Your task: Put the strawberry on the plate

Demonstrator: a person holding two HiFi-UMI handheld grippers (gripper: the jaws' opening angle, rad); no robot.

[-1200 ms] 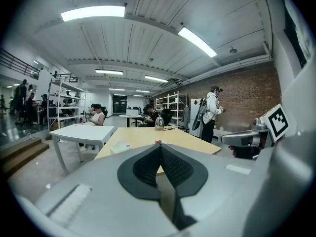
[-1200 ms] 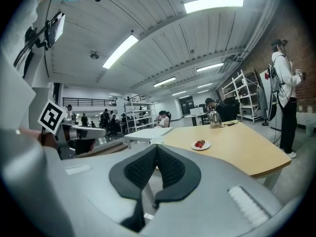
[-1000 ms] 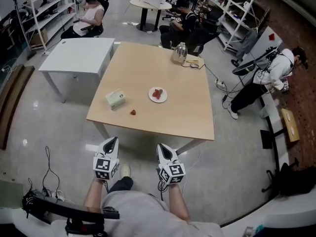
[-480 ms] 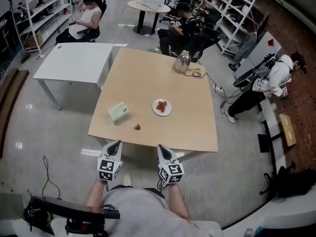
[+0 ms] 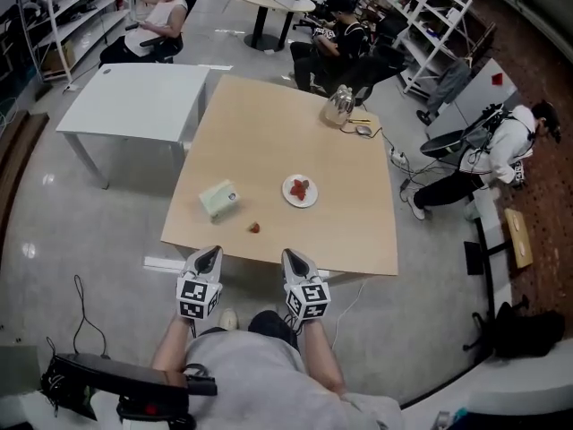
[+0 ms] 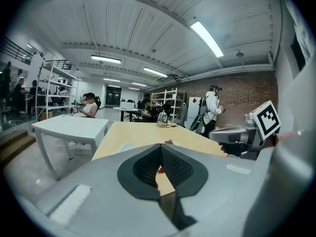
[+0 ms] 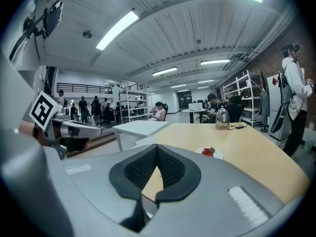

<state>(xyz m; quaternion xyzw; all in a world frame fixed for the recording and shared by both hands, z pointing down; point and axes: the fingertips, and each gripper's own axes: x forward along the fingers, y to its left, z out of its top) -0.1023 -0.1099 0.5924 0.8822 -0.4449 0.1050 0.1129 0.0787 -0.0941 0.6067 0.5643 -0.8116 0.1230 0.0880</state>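
Observation:
A small red strawberry lies loose on the wooden table, near its front edge. Right of it and farther in stands a white plate with red strawberries on it; the right gripper view shows the plate too. My left gripper hovers just short of the table's front edge, jaws together and empty. My right gripper hangs beside it, also shut on nothing. In the left gripper view a speck of red, the strawberry, shows below the closed jaws.
A pale green box lies on the table left of the strawberry. A silver kettle and cables sit at the far right corner. A white table stands to the left. Seated people and shelving fill the back; a person bends at right.
Both grippers have come forward together toward the table's front edge, and the table now sits closer in the head view. Their jaws stay shut.

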